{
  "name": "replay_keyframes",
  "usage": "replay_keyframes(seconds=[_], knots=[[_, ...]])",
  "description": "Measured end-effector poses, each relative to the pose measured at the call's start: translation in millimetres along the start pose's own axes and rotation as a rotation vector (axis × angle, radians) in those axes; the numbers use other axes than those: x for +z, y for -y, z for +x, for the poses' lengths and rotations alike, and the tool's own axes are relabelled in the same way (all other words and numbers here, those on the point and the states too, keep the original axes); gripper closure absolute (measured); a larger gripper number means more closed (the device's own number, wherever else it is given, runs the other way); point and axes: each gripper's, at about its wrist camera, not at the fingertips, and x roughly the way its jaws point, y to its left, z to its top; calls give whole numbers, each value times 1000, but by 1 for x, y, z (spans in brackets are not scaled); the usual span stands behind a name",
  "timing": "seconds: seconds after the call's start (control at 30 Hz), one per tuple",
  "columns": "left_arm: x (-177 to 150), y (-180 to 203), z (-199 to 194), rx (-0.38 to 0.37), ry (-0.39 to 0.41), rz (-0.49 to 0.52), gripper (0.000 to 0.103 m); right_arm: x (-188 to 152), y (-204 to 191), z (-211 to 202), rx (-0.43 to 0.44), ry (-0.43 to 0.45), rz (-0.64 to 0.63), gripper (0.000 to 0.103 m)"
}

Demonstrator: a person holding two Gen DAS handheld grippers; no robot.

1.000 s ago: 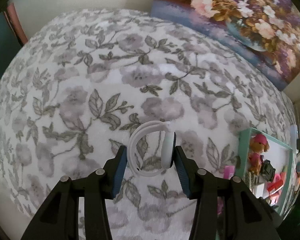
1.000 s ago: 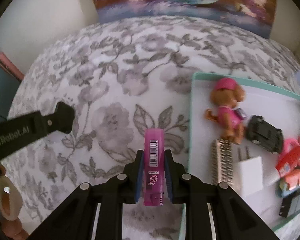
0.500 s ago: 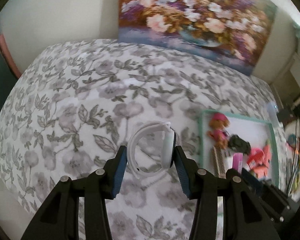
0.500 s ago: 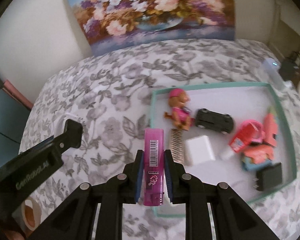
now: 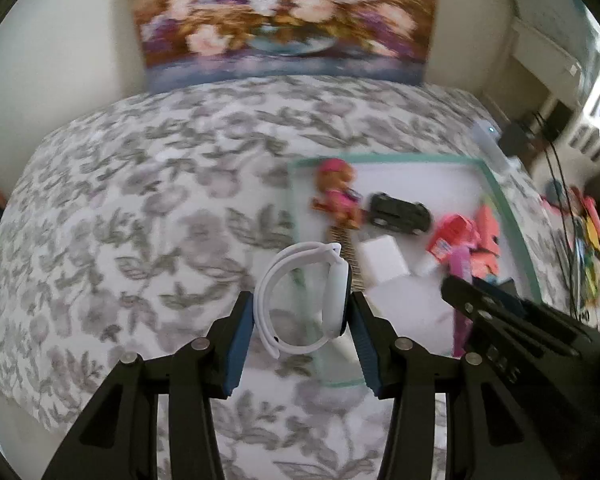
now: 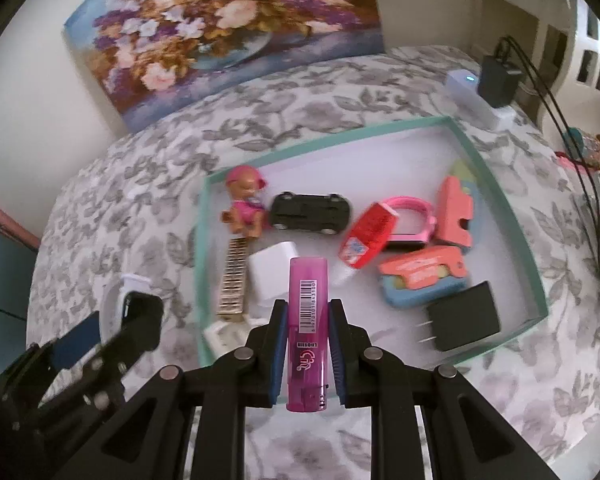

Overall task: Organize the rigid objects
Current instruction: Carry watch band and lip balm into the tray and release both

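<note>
Fingers (image 6: 307, 344) clamping lighter (image 6: 306, 332) above tray (image 6: 496, 196) edge, open floor behind

- We see a bed (image 6: 340, 92) under a grey floral cover.
- On it lies a teal-rimmed tray (image 6: 496, 184), towards its right edge.
- A white box (image 6: 474, 98) sits near the far right corner.

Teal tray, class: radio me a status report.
Left gripper shut on white smartwatch. Right gripper shut on pink lighter. Teal tray crowded; bare floor at its far end.
</note>
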Motion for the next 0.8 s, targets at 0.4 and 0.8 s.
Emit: replay_keyframes(seconds=[0.4,0.8], knots=[[-6,48,22,-69,-69,72,54,3,49,10,-34,-30,81,81],[-15,64,43,-60,-128,123,54,3,46,17,-26,-63,64,80]])
